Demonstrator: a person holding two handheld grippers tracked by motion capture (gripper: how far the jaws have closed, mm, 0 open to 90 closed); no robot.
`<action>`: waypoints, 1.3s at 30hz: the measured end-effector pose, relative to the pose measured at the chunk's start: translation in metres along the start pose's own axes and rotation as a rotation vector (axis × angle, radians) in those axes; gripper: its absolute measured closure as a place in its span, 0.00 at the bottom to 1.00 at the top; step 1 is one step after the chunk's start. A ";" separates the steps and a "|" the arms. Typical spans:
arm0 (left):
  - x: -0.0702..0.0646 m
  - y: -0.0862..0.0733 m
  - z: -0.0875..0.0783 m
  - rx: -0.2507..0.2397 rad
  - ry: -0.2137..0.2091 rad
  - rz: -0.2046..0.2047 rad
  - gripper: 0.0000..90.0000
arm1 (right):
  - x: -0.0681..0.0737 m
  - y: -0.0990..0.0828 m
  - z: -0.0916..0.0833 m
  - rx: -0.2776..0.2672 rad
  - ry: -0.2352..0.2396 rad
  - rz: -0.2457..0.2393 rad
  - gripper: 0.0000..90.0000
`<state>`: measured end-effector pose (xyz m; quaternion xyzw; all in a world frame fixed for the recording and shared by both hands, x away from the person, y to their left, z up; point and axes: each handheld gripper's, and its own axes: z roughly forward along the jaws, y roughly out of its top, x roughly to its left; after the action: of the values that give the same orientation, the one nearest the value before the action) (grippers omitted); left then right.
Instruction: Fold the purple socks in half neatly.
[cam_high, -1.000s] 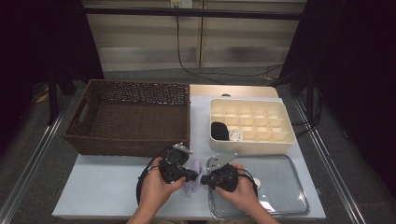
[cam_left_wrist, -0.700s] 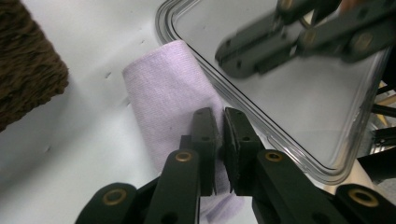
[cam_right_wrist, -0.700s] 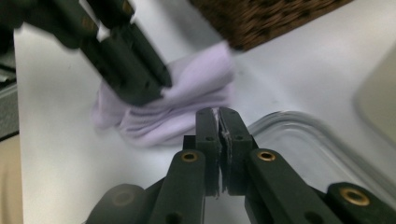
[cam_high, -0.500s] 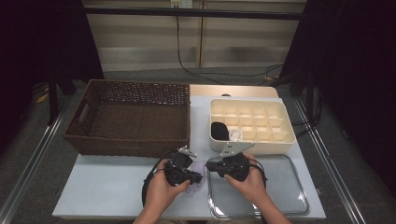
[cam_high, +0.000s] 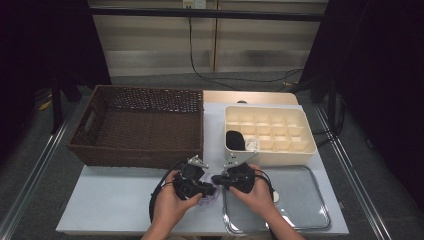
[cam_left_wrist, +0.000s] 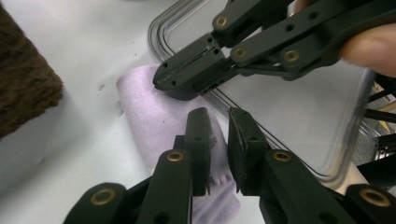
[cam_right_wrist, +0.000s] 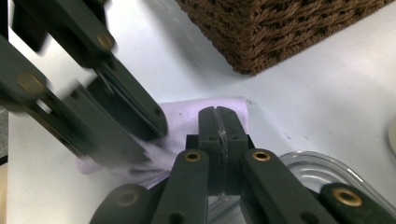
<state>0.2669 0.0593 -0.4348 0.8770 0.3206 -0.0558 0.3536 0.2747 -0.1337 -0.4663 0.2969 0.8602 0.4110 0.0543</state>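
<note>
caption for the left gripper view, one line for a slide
Left gripper, jaws slightly apart, over a folded lilac cloth while the shut right gripper presses its far end beside the clear tray.

No readable text, label, brand, number or sign anywhere in the high view or in either gripper view. Nothing printed to be made out on any object or surface; fine marks, if any, too small or blurred to tell
</note>
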 end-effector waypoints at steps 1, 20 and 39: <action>0.000 0.000 -0.003 -0.009 0.003 0.005 0.87 | 0.000 0.000 0.000 0.001 0.002 0.000 1.00; -0.005 -0.018 0.011 0.032 0.032 0.067 1.00 | 0.003 0.000 0.003 0.022 -0.018 -0.017 1.00; -0.002 -0.027 0.001 0.014 0.027 0.031 1.00 | 0.002 -0.001 -0.002 -0.007 -0.013 0.003 0.98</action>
<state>0.2495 0.0722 -0.4510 0.8850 0.3111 -0.0408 0.3440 0.2718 -0.1338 -0.4656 0.3006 0.8581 0.4120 0.0603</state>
